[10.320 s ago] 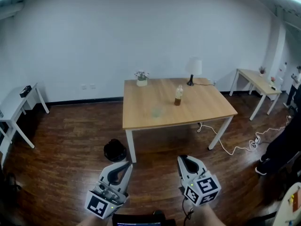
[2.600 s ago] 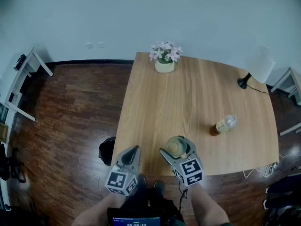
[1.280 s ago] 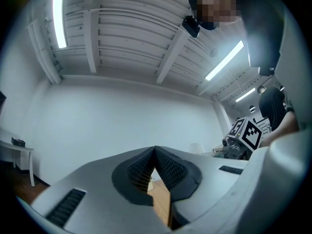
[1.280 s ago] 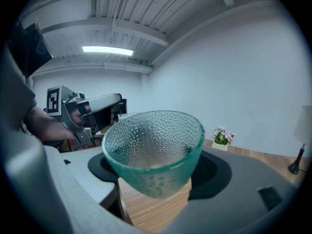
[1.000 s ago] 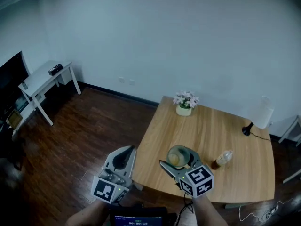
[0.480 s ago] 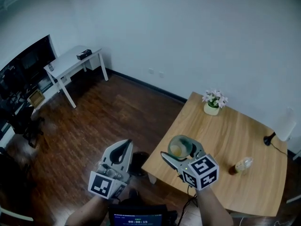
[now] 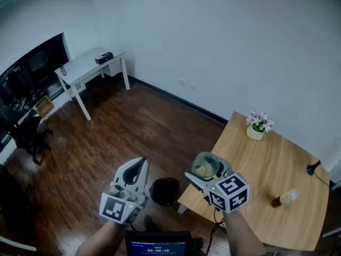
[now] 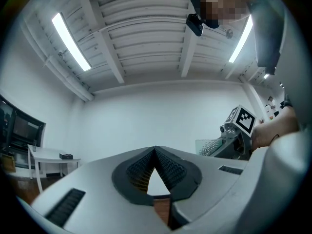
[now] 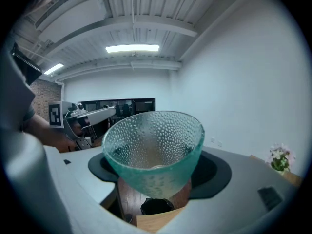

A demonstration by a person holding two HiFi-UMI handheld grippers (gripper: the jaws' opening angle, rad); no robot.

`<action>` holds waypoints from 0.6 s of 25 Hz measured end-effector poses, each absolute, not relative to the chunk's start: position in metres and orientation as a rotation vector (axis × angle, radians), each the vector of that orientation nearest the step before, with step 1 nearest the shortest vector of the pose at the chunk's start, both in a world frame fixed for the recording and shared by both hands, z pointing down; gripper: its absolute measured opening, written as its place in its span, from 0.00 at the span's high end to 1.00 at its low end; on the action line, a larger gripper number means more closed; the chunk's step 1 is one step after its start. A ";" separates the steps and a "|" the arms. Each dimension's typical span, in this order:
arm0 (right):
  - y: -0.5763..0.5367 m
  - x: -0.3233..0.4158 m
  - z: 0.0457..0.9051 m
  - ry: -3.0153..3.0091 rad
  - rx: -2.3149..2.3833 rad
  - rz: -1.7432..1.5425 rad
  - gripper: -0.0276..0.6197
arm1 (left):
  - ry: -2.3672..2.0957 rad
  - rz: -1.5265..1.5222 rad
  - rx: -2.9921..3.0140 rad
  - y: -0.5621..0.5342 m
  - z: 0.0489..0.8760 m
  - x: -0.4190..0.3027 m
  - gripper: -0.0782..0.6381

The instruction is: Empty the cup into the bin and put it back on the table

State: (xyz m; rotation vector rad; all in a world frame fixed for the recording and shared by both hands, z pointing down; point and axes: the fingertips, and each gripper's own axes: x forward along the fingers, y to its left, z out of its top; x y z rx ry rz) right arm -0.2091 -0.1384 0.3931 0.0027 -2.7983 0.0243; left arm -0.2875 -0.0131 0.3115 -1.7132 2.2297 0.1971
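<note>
While the right claw [image 7: 205, 170] holds the cup [image 7: 205, 163] upright over the edge of the worktop [image 7: 266, 164], the head view puts the task at the carry toward the bin [image 7: 165, 191]. The bin stands on the floor at about eight o'clock of the cup, just off the worktop corner. Something yellowish lies inside the cup. The left claw [image 7: 139, 163] hangs at ten o'clock of the bin.

In the left gripper view, that claw's jaws meet tip to tip with nothing between them.

In the right gripper view, the jaws stand wide, clamped on the lower wall of the dimpled green cup. The bin's dark mouth shows below at six o'clock. Next, I judge, the cup must travel over that mouth and tip until its contents drop out.
</note>
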 end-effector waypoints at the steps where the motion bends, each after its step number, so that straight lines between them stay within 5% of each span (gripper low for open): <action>1: -0.138 -0.219 0.393 -2.796 0.010 0.027 0.35 | 2.230 0.209 -1.718 -0.012 0.311 -0.299 0.90; 15: -0.145 -0.327 0.388 -2.772 0.146 0.038 0.35 | 2.138 0.271 -1.791 -0.020 0.299 -0.415 0.90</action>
